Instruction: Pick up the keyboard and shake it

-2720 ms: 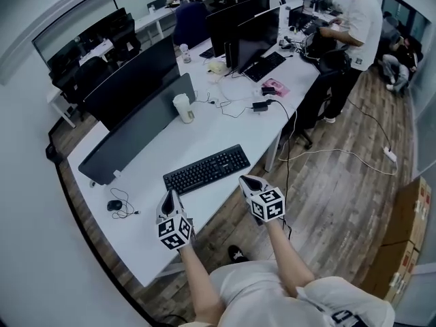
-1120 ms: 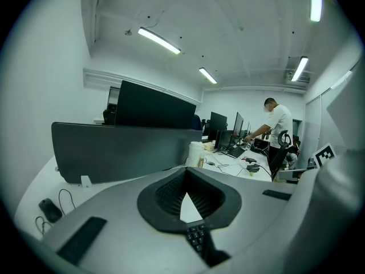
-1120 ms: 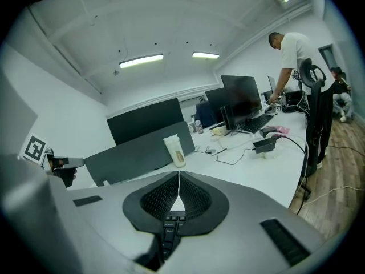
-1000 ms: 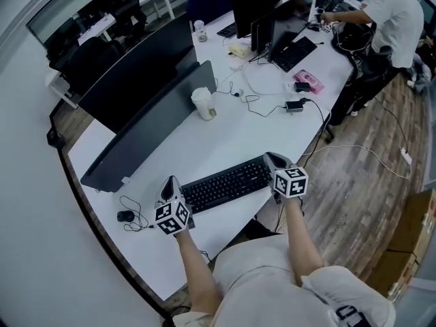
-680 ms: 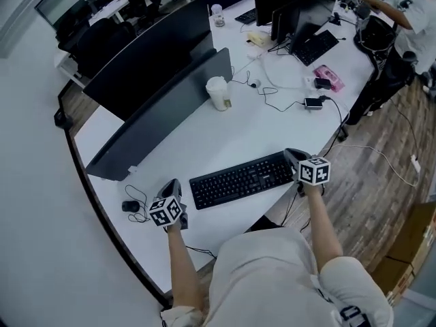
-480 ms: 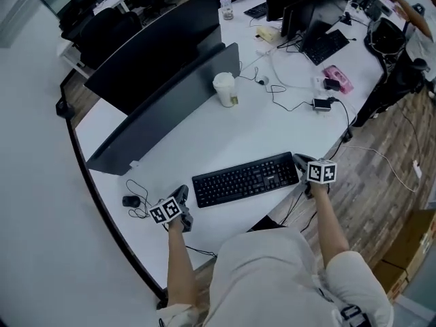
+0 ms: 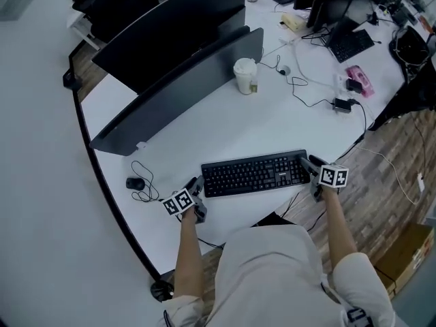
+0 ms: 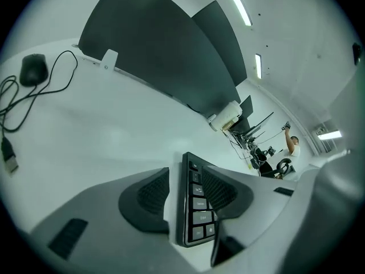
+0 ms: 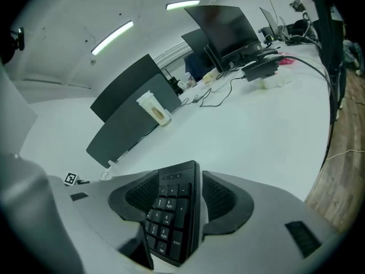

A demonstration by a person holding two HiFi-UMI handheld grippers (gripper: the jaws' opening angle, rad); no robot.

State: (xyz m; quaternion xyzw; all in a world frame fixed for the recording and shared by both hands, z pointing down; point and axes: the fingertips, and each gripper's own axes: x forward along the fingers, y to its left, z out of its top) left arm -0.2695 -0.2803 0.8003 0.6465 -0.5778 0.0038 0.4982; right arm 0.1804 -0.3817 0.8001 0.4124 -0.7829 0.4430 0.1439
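While only straddled at both ends and not yet pinched, prone above all to a lopsided lift. If shut at different moments or heights, likely to tip one end of keyboard and drop it back on worktop, or off near edge right beside it. Next risk: shallow bite. Only outermost key columns inside each tool; if clamped on keycaps rather than frame, could slip out mid-shake or pop a cap. Smallest risk: left tool swinging left into cabled mouse lying near on that side.

Left tool spread, just been opening, keyboard's left end between pads, sliver of white worktop visible beside one pad, no squeeze. Right tool likewise spread wide, just been opening, numpad end between pads, gap on right side.

Keyboard: black, full-size, long and thin, flat on worktop, parallel to near edge and close to it, straight in front of person. Low keys with pale legends, numpad at right end. Rigid-looking and probably light. Long span between two end grips, so some twist likely once shaken.
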